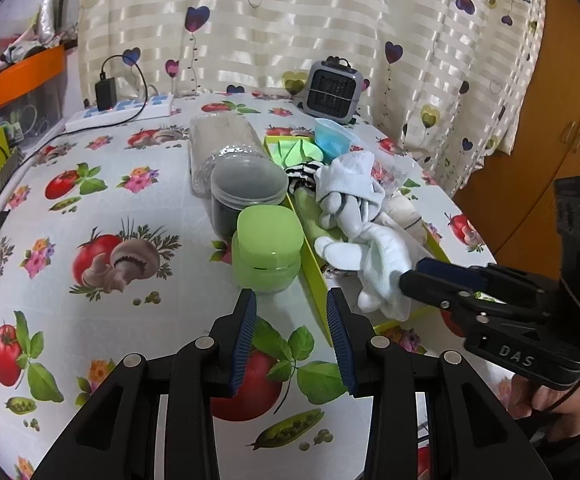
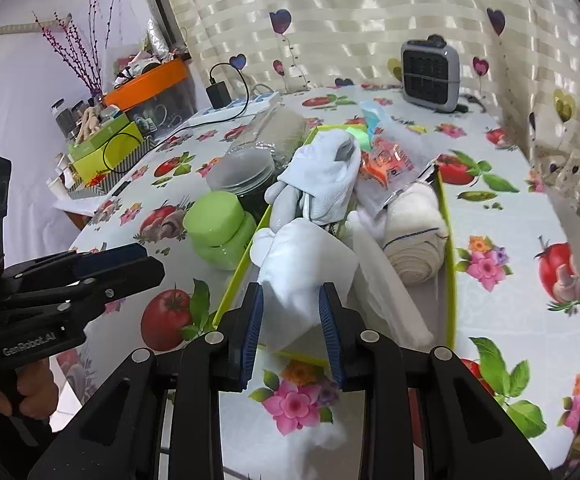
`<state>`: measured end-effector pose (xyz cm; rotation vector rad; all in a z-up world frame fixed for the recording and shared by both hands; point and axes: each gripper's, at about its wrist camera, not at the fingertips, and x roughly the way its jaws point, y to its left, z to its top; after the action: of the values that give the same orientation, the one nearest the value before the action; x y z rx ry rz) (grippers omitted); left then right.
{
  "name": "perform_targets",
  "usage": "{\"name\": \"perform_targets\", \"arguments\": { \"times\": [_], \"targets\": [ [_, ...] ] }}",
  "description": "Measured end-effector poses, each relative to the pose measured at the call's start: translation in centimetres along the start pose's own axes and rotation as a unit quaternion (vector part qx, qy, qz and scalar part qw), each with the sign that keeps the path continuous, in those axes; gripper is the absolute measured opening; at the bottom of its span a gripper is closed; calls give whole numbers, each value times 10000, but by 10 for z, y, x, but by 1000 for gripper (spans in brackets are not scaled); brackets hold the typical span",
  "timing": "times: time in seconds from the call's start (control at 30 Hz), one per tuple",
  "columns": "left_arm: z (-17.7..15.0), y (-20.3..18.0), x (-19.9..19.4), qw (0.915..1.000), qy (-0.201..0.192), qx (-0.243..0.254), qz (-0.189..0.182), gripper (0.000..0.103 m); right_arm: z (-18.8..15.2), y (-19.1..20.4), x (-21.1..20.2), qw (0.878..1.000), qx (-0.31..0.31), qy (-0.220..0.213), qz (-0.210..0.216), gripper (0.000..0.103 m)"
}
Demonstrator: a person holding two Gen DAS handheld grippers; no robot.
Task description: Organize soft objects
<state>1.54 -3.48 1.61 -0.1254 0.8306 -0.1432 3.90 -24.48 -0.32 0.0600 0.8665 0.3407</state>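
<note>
Soft, light, floppy white glove at the tray's near end, pinched by right tongs across its cuff, best gripped on bunched cloth; left tongs spread, empty, above the counter.

The left hand-held gripper and the right hand-held gripper are black plastic frames with silver round rivets and ribbed blue finger pads. One body reads "DAS", the other "GenRobot.AI"; a green light glows.
</note>
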Motion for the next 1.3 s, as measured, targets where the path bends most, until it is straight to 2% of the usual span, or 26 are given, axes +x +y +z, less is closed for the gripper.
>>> {"name": "perform_targets", "arguments": {
  "times": [0.13, 0.23, 0.27, 0.53, 0.9, 1.3],
  "targets": [
    [-3, -1, -1, 10000, 10, 26, 48, 35, -4, 7, -9, 9996, -161, -52, -222, 31],
    [-5, -2, -1, 9999, 11, 51, 132, 35, -9, 12, -16, 9991, -229, -65, -351, 41],
    [-6, -3, -1, 9998, 12, 58, 166, 35, -11, 14, -18, 9990, -224, -65, -381, 41],
    [-13, -5, 4, 9996, 117, 67, 237, 35, -23, 14, -28, 9988, 98, -27, -475, 41],
    [-18, -5, 5, 9995, 133, 42, 273, 35, -32, 23, -21, 9978, 36, 72, -664, 41],
    [-17, -1, 10, 9996, 138, -41, 229, 35, -31, 23, -8, 9974, 43, 224, -684, 41]
  ]
}}
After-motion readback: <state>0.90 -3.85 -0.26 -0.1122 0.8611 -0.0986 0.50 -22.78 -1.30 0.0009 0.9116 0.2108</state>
